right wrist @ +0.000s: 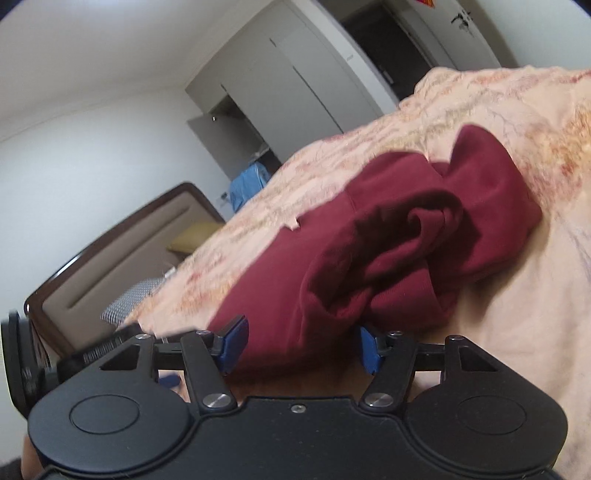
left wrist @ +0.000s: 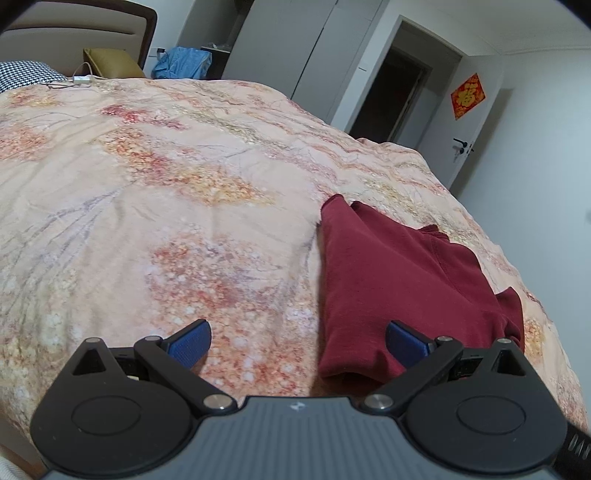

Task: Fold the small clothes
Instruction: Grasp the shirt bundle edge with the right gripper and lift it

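Note:
A small dark red garment (left wrist: 388, 280) lies partly folded on the floral bedspread (left wrist: 166, 184). My left gripper (left wrist: 297, 341) is open and empty, low over the bed; its right finger (left wrist: 404, 341) hangs over the garment's near left edge. In the right wrist view the same red garment (right wrist: 369, 236) is bunched, with a rolled fold at its middle. My right gripper (right wrist: 301, 345) is open, its blue pads on either side of the garment's near edge. The view is tilted.
A headboard (left wrist: 74, 29), a yellow pillow (left wrist: 110, 62) and a houndstooth cloth (left wrist: 22, 74) lie at the bed's far end. A cable (left wrist: 74, 79) rests there. A blue cloth (left wrist: 183, 62), wardrobes (left wrist: 288, 44) and a doorway (left wrist: 391, 92) stand beyond.

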